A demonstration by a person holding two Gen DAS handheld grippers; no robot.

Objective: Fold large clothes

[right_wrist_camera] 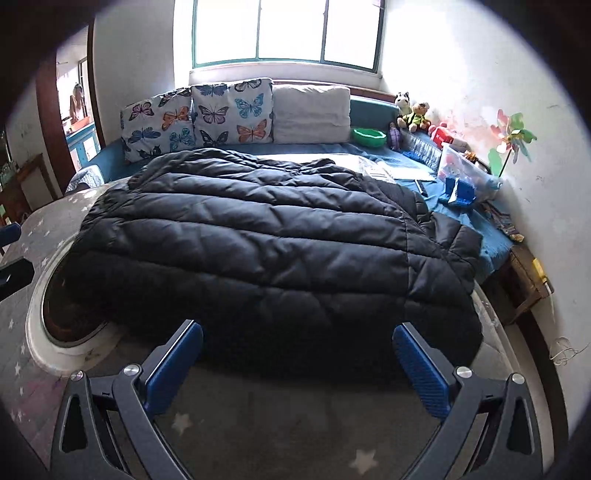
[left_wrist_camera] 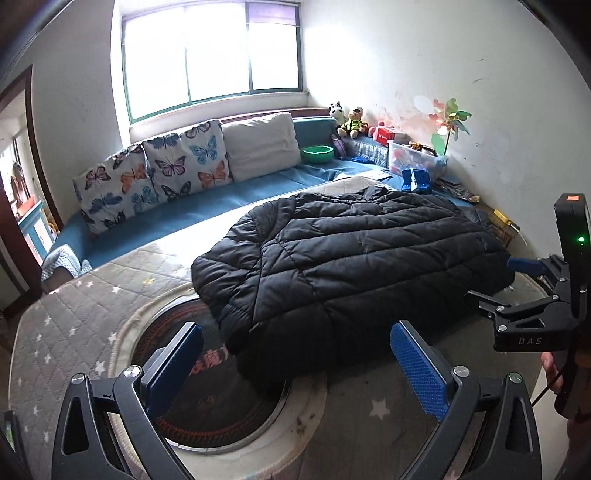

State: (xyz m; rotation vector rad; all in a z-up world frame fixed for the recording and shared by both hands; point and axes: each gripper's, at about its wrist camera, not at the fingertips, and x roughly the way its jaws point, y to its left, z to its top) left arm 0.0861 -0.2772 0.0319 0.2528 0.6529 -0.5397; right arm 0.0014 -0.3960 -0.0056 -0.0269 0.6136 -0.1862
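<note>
This is a lived-in room of a home, a sitting or bedroom. A long blue-covered daybed (right_wrist_camera: 295, 149) runs under a wide green-framed window (right_wrist_camera: 288, 31), backed by butterfly-print cushions (right_wrist_camera: 232, 112) and a plain white pillow (right_wrist_camera: 312, 114). Plush toy animals (right_wrist_camera: 412, 110) sit in the corner beside a clear plastic storage box of toys (right_wrist_camera: 463, 168), and a colourful paper pinwheel (right_wrist_camera: 511, 138) stands against the scuffed white wall (right_wrist_camera: 461, 62). A grey star-patterned quilted cover (left_wrist_camera: 74, 325) lies over the near surface.

My left wrist camera is looking rightward across the black jacket (left_wrist_camera: 351, 266); my right one is facing it closer, head-on. Both are sharing the window (right_wrist_camera: 288, 29).
</note>
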